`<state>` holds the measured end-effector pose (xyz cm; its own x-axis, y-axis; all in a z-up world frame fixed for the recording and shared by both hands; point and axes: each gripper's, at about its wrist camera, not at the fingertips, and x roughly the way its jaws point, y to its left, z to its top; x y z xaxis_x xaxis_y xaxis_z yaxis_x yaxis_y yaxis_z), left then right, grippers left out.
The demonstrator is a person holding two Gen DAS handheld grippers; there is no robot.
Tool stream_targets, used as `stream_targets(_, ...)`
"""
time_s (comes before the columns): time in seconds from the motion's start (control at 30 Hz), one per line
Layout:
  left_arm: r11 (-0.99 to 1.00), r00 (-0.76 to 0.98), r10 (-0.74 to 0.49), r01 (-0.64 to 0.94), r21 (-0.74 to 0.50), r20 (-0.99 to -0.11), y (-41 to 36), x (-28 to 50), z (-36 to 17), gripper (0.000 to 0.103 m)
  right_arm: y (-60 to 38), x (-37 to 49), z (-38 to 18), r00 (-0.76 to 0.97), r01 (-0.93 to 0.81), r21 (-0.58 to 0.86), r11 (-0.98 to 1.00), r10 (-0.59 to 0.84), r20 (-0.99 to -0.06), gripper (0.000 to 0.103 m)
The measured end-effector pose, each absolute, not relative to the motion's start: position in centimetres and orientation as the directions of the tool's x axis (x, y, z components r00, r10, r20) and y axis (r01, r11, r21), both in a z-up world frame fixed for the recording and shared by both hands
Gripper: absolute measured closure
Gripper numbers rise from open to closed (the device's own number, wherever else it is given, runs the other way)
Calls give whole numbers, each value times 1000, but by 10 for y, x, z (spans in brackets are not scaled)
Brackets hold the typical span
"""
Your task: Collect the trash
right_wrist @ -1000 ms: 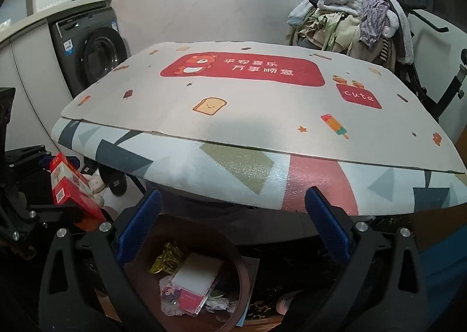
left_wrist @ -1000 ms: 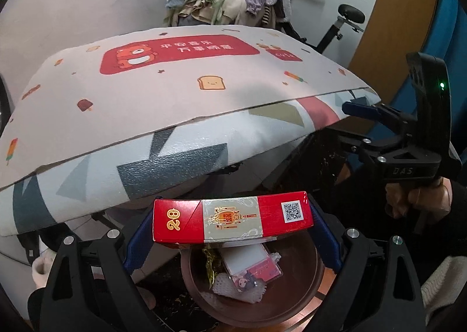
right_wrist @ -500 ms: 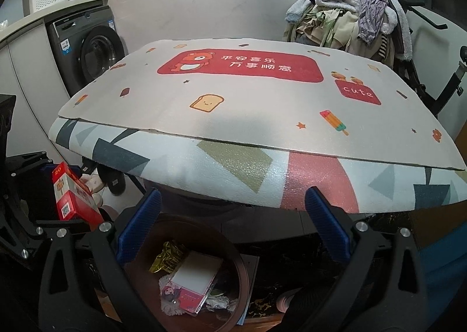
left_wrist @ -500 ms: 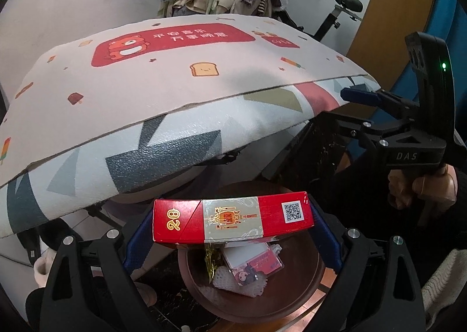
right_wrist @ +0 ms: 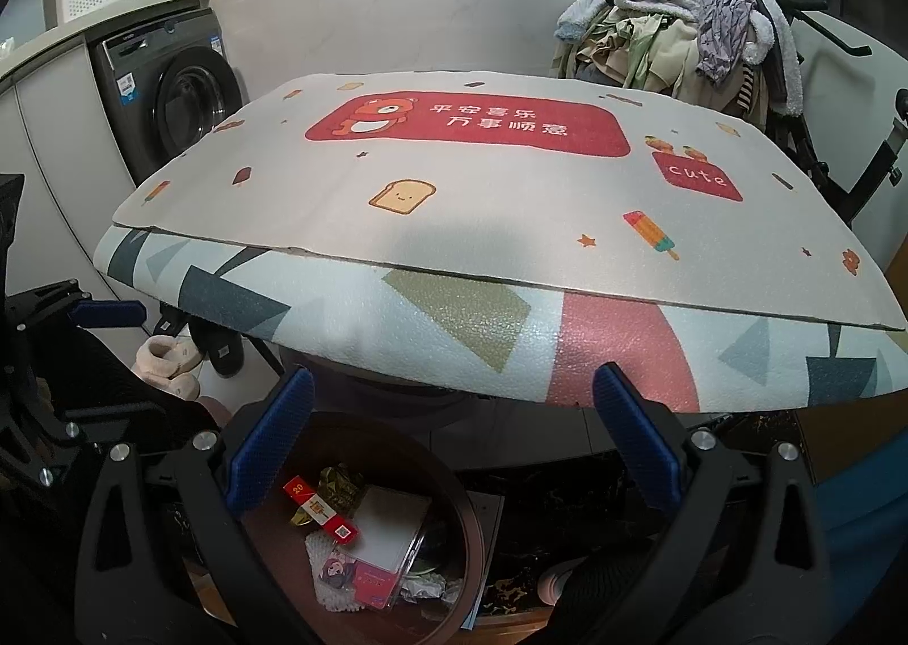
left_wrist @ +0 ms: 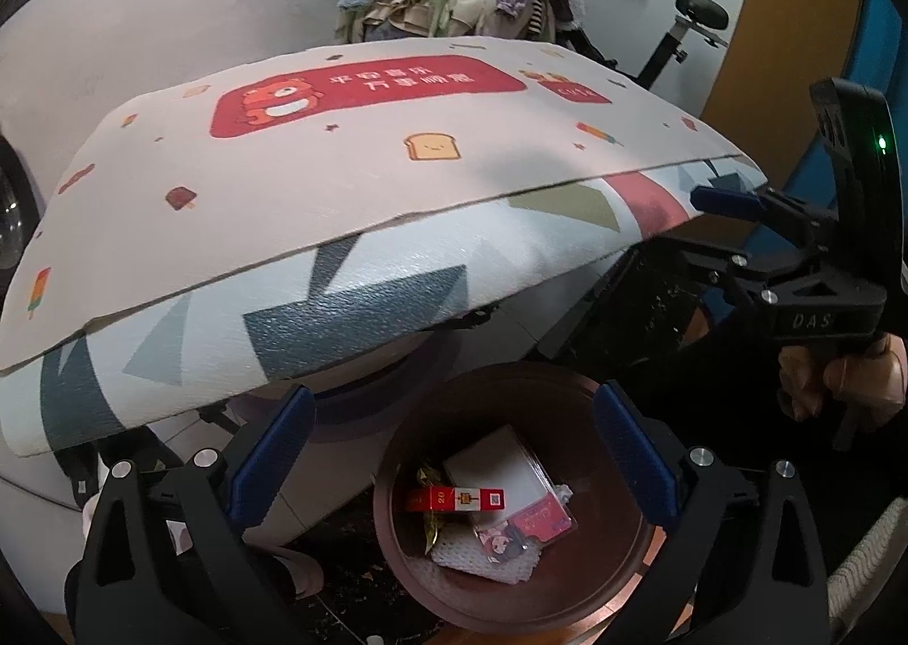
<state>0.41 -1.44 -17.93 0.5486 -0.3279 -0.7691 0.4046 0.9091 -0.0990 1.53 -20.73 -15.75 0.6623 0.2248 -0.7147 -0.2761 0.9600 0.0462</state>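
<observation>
Left gripper (left_wrist: 451,452) hangs over the brown round trash bin (left_wrist: 624,577), jaws opening and spread wide, nothing between the blue pads. The red carton (left_wrist: 457,499) lies inside the bin, straight below and between the left fingers, resting on the other trash: a white flat packet (left_wrist: 499,469), a gold foil wrapper (left_wrist: 431,526) and a white mesh piece (left_wrist: 482,560). Its long axis runs left-right in the left wrist view, roughly parallel to the line between the two pads; in the right wrist view the red carton (right_wrist: 320,509) sits slanted near the bin's left-hand wall. Right gripper (right_wrist: 451,441) is also spread, empty, held beside the bin and pointing down toward its rim (right_wrist: 471,526); a hand (left_wrist: 834,378) grips its handle. Left gripper is the nearer one to the carton. Patterned foam mat (right_wrist: 454,225) on the table beyond shows no trash in either view, so this drop looks finished and the next pick is probably elsewhere, out of sight.
</observation>
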Motion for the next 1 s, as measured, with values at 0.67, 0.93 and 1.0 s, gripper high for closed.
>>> stream_targets(0.67,955,671,-242,293,-50,-700,5,3,-158,6,-207,15,-157,662,-276,46,960,224,-715,6)
stream_targets(0.93,967,735,-182,254,16,-653,7,3,-135,6,-207,17,-151,669,-276,34,961,217,-711,6)
stream_targets(1.0,973,766,-161,228,29,-622,9,4,-120,6,-207,19,-144,671,-280,30,960,218,-708,6)
